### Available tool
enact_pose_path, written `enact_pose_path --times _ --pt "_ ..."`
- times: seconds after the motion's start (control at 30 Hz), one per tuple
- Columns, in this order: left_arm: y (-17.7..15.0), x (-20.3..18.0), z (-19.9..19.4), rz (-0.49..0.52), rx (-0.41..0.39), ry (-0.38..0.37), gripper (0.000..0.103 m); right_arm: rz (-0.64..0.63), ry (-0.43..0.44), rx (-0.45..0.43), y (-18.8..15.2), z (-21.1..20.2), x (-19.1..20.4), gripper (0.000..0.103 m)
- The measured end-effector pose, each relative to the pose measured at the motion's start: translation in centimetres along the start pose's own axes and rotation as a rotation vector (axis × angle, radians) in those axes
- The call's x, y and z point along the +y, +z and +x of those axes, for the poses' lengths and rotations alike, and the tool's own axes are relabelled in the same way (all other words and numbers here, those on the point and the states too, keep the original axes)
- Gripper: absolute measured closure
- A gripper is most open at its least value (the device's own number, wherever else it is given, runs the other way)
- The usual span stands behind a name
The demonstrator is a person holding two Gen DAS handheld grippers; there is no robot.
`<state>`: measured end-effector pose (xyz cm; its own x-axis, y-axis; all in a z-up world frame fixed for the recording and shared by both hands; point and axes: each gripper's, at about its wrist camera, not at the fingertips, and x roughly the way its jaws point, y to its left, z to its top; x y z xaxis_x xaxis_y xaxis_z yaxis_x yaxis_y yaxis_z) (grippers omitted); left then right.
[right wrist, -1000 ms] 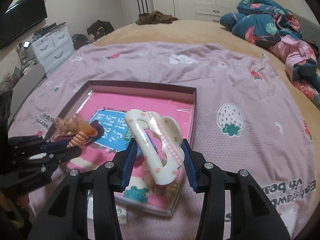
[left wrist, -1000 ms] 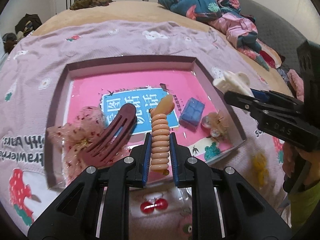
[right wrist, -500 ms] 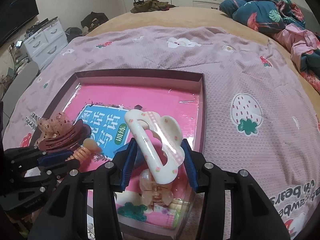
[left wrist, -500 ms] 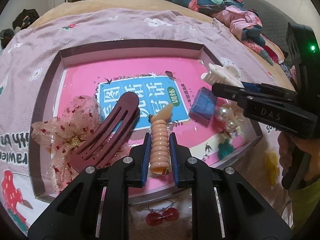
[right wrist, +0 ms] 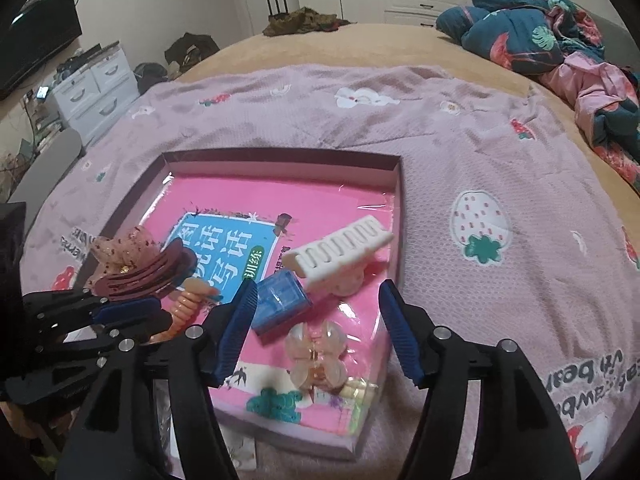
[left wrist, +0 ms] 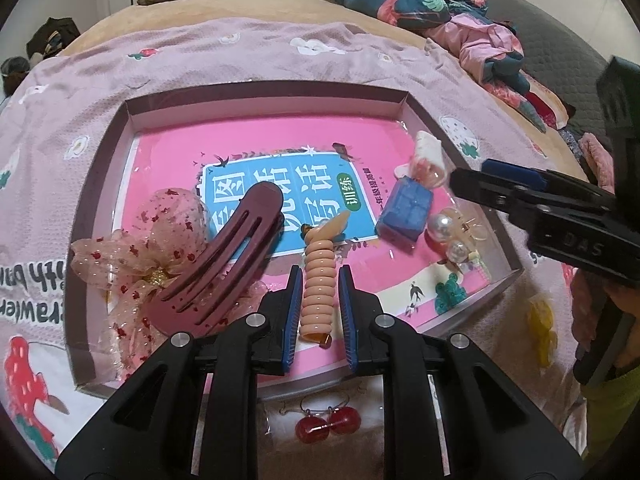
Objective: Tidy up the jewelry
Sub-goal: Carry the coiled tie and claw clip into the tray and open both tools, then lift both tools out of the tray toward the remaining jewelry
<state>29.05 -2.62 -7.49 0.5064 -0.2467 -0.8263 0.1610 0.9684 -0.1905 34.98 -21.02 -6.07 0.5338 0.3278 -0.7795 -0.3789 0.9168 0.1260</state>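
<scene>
1. The peach coil hair tie [left wrist: 319,280] sits clamped between the blue pads of the left gripper [left wrist: 319,300], stretched out long and hanging over the near edge of the shallow box [left wrist: 264,94], its tip above the pink book cover [left wrist: 256,148] that lines the box floor.
2. Over on the other side, the right gripper [right wrist: 316,332] is opening its jaws right now, and nothing is between them; the white hair claw [right wrist: 340,252] lies free in the box, tipped against the blue cube [right wrist: 280,306].
3. Just below that cube rests a clear pearl clip [right wrist: 316,360]; to the left, the dark red clip [left wrist: 224,272] lies across the sheer bow [left wrist: 152,248].
4. Outside the box, on the pink blanket [right wrist: 480,140], the red cherry earrings [left wrist: 328,428] wait near its front wall, not yet put away.
5. Risk one: the white hair claw looks unsettled on the cube and could tip or slide onto the pearl clip.
6. Risk two: the coil is springy, so a drop from this height may bounce it back over the low front wall.
7. Risk three: the two grippers sit close, and a careless swing could knock the cube or the claw.
</scene>
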Motion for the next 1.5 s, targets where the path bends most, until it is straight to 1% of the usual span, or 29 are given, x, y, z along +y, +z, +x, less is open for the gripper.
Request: enact_pose_path --times 0.03,0.13,0.23,0.27,0.3,0.37,0.43,0.47,0.5,0.53,0.57,0.6,0.63,0.7,0.73,1.1,1.3,1.5 --pt "0.0 0.0 -0.2 0.0 -0.002 -0.001 0.091 0.003 -0.004 -0.014 -0.1 -0.7 -0.1 0.034" --pt "0.1 -0.1 -0.9 0.0 -0.012 0.0 0.079 0.014 -0.008 -0.044 -0.5 -2.3 -0.5 0.031" --pt "0.2 -0.3 -1.8 0.004 -0.029 0.004 0.072 0.026 -0.013 -0.072 -0.7 -3.9 -1.0 0.025" --pt "0.3 -0.4 -2.2 0.003 -0.035 0.004 0.067 0.029 -0.014 -0.082 -0.7 -4.5 -1.0 0.025" --pt "0.3 -0.5 -2.8 0.003 -0.047 0.006 0.063 0.031 -0.014 -0.091 -0.8 -5.0 -1.1 0.025" --pt "0.4 -0.5 -3.7 0.0 -0.063 0.013 0.052 0.034 -0.013 -0.108 -0.9 -6.1 -1.2 0.024" --pt "0.4 -0.6 -4.7 -0.001 -0.08 0.014 0.046 0.032 -0.015 -0.129 -1.1 -7.4 -1.1 0.017" --pt "0.4 -0.6 -5.0 -0.001 -0.087 0.017 0.042 0.03 -0.019 -0.141 -1.2 -7.9 -1.1 0.016" --pt "0.4 -0.6 -5.6 -0.001 -0.099 0.02 0.04 0.027 -0.021 -0.155 -1.2 -8.6 -1.0 0.014" --pt "0.4 -0.7 -6.1 -0.004 -0.107 0.019 0.035 0.025 -0.022 -0.163 -1.3 -9.1 -0.9 0.014" --pt "0.4 -0.7 -6.6 -0.009 -0.115 0.019 0.027 0.023 -0.022 -0.172 -1.3 -9.6 -0.9 0.014" --pt "0.4 -0.7 -7.2 -0.018 -0.126 0.017 0.023 0.023 -0.02 -0.182 -1.4 -10.2 -0.8 0.014" --pt "0.3 -0.6 -7.7 -0.024 -0.137 0.011 0.019 0.022 -0.018 -0.187 -1.5 -10.6 -0.8 0.014" --pt "0.3 -0.7 -8.8 -0.028 -0.155 0.007 0.015 0.021 -0.016 -0.203 -1.6 -11.6 -0.6 0.014" --pt "0.2 -0.7 -9.4 -0.027 -0.166 0.012 0.01 0.018 -0.014 -0.213 -1.7 -12.2 -0.5 0.014" --pt "-0.5 -1.0 -15.0 -0.043 -0.269 0.029 0.01 -0.007 -0.01 -0.288 -2.4 -17.1 0.6 0.013" --pt "-1.4 -1.2 -17.2 -0.042 -0.305 0.037 0.01 -0.02 -0.01 -0.323 -3.0 -19.5 1.2 0.013" --pt "-2.6 -1.5 -18.5 -0.039 -0.325 0.046 0.01 -0.033 -0.005 -0.348 -3.6 -21.2 1.7 0.011"
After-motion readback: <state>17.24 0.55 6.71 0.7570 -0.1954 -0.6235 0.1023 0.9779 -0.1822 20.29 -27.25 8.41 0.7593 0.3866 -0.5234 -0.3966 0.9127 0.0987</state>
